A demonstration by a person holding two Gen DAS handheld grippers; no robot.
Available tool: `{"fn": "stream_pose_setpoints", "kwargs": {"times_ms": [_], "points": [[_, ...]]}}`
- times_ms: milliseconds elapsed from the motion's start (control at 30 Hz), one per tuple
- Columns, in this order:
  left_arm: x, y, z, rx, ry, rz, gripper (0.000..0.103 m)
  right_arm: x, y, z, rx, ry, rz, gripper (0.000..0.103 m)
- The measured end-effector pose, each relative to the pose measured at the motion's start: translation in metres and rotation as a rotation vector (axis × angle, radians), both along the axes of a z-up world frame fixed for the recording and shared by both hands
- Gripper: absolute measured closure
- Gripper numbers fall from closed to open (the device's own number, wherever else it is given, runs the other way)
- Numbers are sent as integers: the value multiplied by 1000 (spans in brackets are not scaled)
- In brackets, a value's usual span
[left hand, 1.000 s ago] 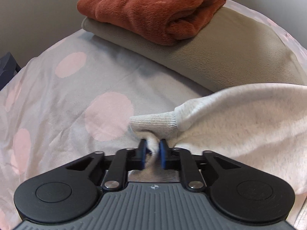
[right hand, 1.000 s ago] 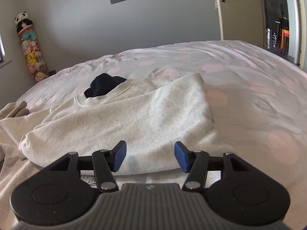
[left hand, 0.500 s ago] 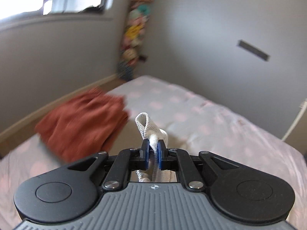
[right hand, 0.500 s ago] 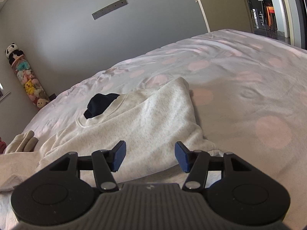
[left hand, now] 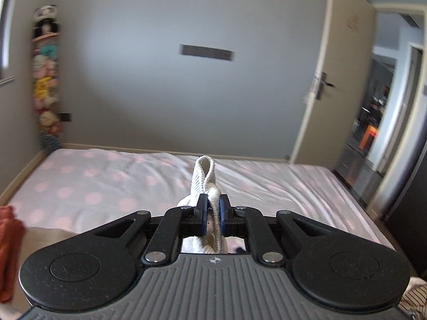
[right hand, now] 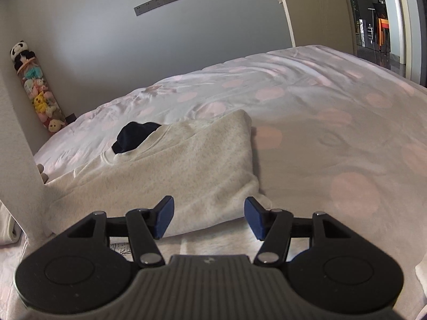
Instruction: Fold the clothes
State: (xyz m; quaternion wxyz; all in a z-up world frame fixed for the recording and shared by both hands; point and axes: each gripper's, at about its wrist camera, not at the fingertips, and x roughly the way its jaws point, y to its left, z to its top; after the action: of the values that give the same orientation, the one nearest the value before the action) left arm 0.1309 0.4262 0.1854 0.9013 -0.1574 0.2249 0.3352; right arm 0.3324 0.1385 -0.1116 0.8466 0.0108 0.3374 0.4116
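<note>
Ribbed cream cuff (left hand: pixel 204 172) stood clamped in the left claw (left hand: pixel 212 214), lifted at frame centre; its sweatshirt (right hand: pixel 170 168) lay on the bed (right hand: pixel 333 112) directly ahead of the wide-open, empty right claw (right hand: pixel 208 217).

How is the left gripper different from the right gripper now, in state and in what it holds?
The left gripper is shut on the ribbed cuff of the cream sweatshirt; the right gripper is open and holds nothing. The left one faces the wall, the right one hangs over the sweatshirt. Both have blue pads.
</note>
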Motion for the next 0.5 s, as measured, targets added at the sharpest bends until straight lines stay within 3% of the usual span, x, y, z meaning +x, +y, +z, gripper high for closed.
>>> {"fn": "stream_pose_setpoints", "kwargs": {"times_ms": [267, 500], "points": [[134, -44, -84, -75, 110, -183, 97, 15, -13, -3, 14, 12, -40, 41], [198, -75, -189, -189, 223, -325, 97, 27, -9, -11, 6, -4, -93, 42]]}}
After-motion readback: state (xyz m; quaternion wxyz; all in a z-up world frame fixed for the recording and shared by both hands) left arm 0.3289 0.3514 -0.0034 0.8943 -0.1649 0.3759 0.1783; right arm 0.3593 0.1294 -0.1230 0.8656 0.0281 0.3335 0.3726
